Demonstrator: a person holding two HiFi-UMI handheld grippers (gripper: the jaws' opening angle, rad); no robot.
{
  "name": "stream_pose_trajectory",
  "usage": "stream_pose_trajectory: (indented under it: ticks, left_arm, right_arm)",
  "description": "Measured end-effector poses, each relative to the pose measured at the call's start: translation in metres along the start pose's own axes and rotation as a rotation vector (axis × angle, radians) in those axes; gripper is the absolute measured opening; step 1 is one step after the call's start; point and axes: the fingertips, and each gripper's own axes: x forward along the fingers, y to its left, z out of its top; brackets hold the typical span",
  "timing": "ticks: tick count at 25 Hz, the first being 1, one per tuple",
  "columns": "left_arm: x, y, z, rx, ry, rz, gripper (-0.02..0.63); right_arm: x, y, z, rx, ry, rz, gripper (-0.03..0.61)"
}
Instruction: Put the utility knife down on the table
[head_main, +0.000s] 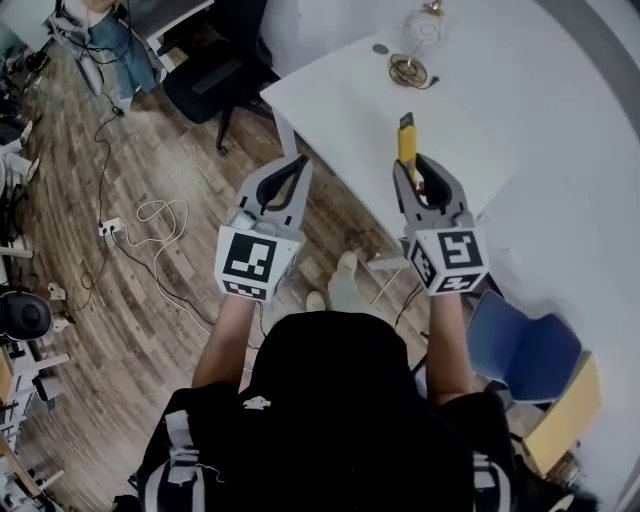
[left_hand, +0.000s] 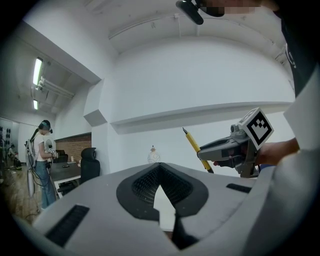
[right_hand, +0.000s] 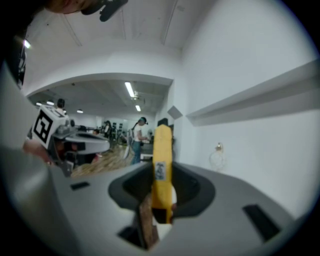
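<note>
A white table stands on a wooden plank floor, with a thin white leg under its left corner. Three small things lie close together at the table's far end: a brass-coloured wire ring, a pale round ornament just beyond it toward the far edge, and a small dark disc to the left of both. On the floor, a black office chair sits just off the table's left corner. Well away from the table's near edge, a white power strip lies beside a loose white cable. A blue chair stands off the table's near right corner.
</note>
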Motion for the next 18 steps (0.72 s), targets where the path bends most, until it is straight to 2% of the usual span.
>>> stream_pose_trajectory:
  ticks: [8, 18]
  left_arm:
    - [0.047, 0.01, -0.008, 0.001, 0.018, 0.004, 0.015]
    - [0.131, 0.027, -0.012, 0.001, 0.048, 0.014, 0.015]
  right_arm:
    - [0.035, -0.035, -0.009, 0.024, 0.005, 0.012, 0.135]
    - [0.101, -0.094, -0.012, 0.043, 0.026, 0.058, 0.137]
